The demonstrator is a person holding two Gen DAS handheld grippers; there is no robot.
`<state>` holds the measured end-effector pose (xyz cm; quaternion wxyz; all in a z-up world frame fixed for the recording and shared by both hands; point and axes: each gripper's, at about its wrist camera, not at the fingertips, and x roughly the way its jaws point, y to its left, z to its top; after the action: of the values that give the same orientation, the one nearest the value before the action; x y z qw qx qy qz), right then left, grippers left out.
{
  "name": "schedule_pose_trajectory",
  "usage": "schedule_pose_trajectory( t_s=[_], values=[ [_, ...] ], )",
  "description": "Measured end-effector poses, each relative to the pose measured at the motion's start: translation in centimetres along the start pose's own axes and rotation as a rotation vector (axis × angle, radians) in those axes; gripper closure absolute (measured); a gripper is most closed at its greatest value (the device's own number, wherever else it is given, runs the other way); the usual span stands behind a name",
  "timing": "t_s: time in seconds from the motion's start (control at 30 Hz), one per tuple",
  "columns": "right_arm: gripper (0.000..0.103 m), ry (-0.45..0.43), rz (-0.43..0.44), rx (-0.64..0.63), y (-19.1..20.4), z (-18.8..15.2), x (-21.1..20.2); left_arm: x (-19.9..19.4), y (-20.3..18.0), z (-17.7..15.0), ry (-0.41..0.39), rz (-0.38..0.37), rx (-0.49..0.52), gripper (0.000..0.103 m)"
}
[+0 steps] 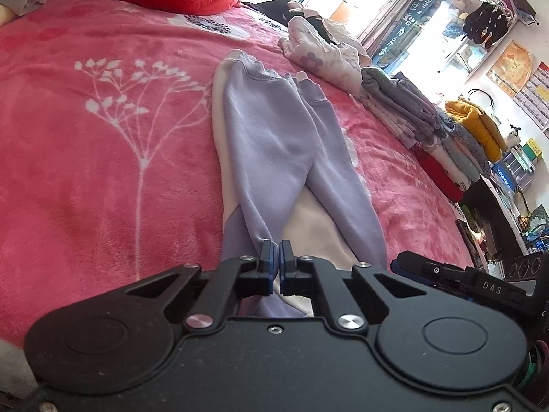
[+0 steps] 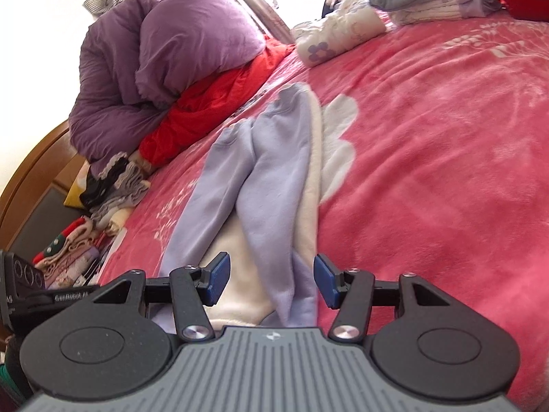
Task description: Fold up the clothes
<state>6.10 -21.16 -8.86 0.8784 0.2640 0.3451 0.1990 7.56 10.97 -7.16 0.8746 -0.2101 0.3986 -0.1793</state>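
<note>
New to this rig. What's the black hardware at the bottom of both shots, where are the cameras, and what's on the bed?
No robot arm here: a person holds a two-finger gripper in each hand, and each one carries a fisheye camera looking forward along its fingers. So one picture is from the left gripper, the other from the right gripper.

On the pink blanket lies a lavender and cream sweatshirt with its sleeves folded across the body. The left gripper looks shut at the garment's near end, though whether cloth is pinched between the pads is hard to tell. The right gripper is open, with the near end of a sleeve between its fingers.

A stack of folded clothes sits at the bed's edge.
</note>
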Motion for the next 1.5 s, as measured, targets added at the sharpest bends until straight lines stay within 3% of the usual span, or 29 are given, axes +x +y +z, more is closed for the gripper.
schedule_pose_trajectory(
  t_s=[0.17, 0.4, 0.57, 0.7, 0.87, 1.07, 1.2, 1.27, 1.43, 1.5],
  values=[
    [0.048, 0.046, 0.047, -0.038, 1.1, -0.7, 0.7, 0.8, -0.5, 0.0, 0.024, 0.005, 0.014, 0.102],
    [0.048, 0.06, 0.088, 0.016, 1.3, 0.0, 1.6, 2.0, -1.9, -0.9, 0.08, 0.068, 0.141, 0.102],
    [0.047, 0.03, 0.047, -0.072, 3.6, 3.7, 3.2, 1.8, -2.0, -0.8, 0.07, 0.064, 0.153, 0.102],
    [0.047, 0.049, -0.005, -0.133, 5.3, 7.6, 6.8, 1.5, -1.2, -0.3, 0.066, 0.032, 0.117, 0.101],
    [0.048, 0.06, -0.033, -0.132, 5.1, 12.9, 11.7, 1.5, -0.4, 0.2, 0.076, -0.008, 0.092, 0.084],
    [0.048, 0.107, -0.052, -0.161, 4.8, 17.5, 17.2, 0.8, -0.4, 0.4, 0.09, -0.039, 0.12, 0.084],
    [0.048, 0.153, -0.056, -0.19, 4.9, 18.8, 20.3, -0.1, -1.1, 0.0, 0.083, -0.043, 0.208, 0.084],
    [0.048, 0.174, -0.075, -0.222, 5.1, 18.8, 21.5, -0.9, -1.1, -0.2, 0.069, -0.049, 0.238, 0.074],
    [0.049, 0.214, -0.063, -0.271, 5.3, 18.3, 22.6, -1.7, -0.6, -0.5, 0.057, -0.049, 0.271, 0.06],
    [0.052, 0.223, -0.061, -0.272, 5.3, 18.1, 22.7, -1.7, -0.9, -0.8, 0.064, -0.059, 0.3, 0.06]
  ],
)
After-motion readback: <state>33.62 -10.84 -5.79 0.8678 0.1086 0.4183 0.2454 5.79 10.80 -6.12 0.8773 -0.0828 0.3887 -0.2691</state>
